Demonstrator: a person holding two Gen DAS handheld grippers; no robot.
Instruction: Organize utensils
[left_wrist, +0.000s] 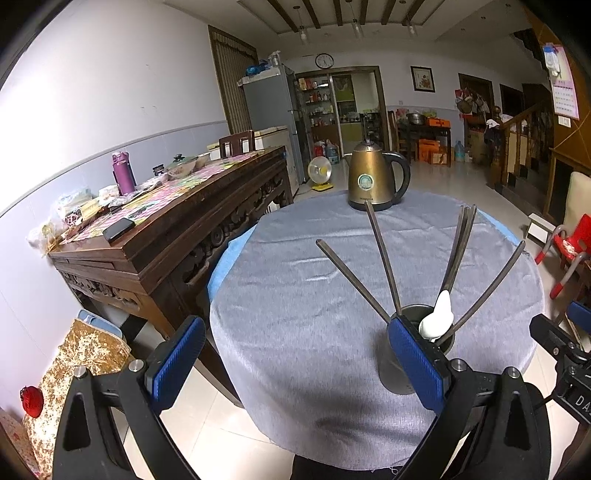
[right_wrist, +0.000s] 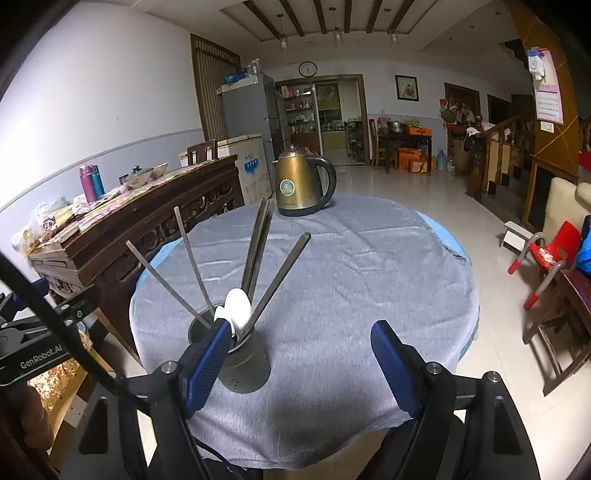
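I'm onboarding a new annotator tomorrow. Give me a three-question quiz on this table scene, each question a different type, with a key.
1. True or false: the white spoon lies flat on the grey cloth.
2. Multiple choice: the left gripper and right gripper are A) both open, B) both shut, C) one of each.
3. Fill in: at the table's far edge stands a brass-coloured ____.

Key: 1 false, it stands in the utensil holder with the chopsticks; 2 A; 3 kettle.

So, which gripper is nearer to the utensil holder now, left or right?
Hard to tell; both are about equally near. The left gripper has the utensil holder just beyond its right finger; the right gripper has it just beyond its left finger. Both are open and empty.
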